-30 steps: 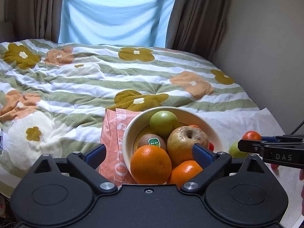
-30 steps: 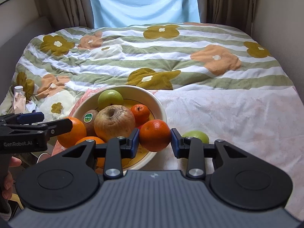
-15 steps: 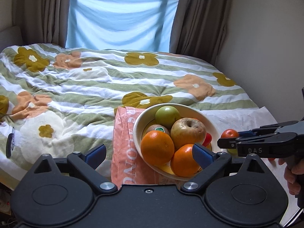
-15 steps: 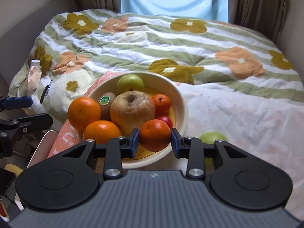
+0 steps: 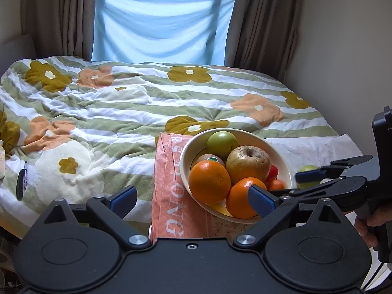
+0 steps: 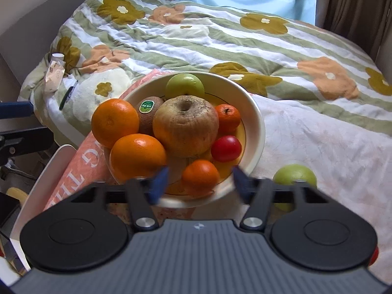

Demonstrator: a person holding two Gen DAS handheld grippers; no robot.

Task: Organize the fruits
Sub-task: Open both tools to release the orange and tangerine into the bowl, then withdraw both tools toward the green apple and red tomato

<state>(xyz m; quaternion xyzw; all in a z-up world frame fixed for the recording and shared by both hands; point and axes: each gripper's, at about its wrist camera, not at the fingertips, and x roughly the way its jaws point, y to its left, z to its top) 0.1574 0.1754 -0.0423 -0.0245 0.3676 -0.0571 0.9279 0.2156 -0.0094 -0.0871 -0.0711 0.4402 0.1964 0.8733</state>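
Sitting on a bed with a floral, green-striped quilt (image 6: 220, 39), a cream bowl (image 6: 257, 112) holds the fruit being organised, and it rests partly on an orange-pink bag (image 5: 171, 183) whose white lettering reads only in part, something like "ONG". Counted from above, the bowl contains eight pieces: two large oranges (image 6: 115, 121), two small tangerines, one big wrinkled brown apple (image 6: 186, 125), one green apple (image 6: 185, 85), one small red fruit (image 6: 226, 148) that may be a tomato, and one kiwi (image 6: 148, 112) bearing a round green sticker whose print is too small to read. A second green apple (image 6: 295, 175) lies outside the bowl on the pale cloth, just beside its rim. The right gripper (image 6: 199, 183) points down at the bowl's near edge, its blue-padded fingers (image 6: 158, 183) blurred as the jaws are opening; the nearer tangerine (image 6: 200, 177) lies between them inside the bowl, with a gap showing on both sides, so the pads no longer press it. The left gripper (image 5: 189, 199) hangs over the near edge of the bed, its fingers spread wide and holding nothing, one blue pad (image 5: 261, 201) lying in front of the bowl's near oranges. Part of a person's hand (image 5: 372, 223) grips the right tool's handle at the edge of the left view. Further out, a white tube (image 6: 55, 73) and a dark pen lie at the quilt's left edge, and a light blue cloth (image 5: 159, 27) hangs between two brown curtains.
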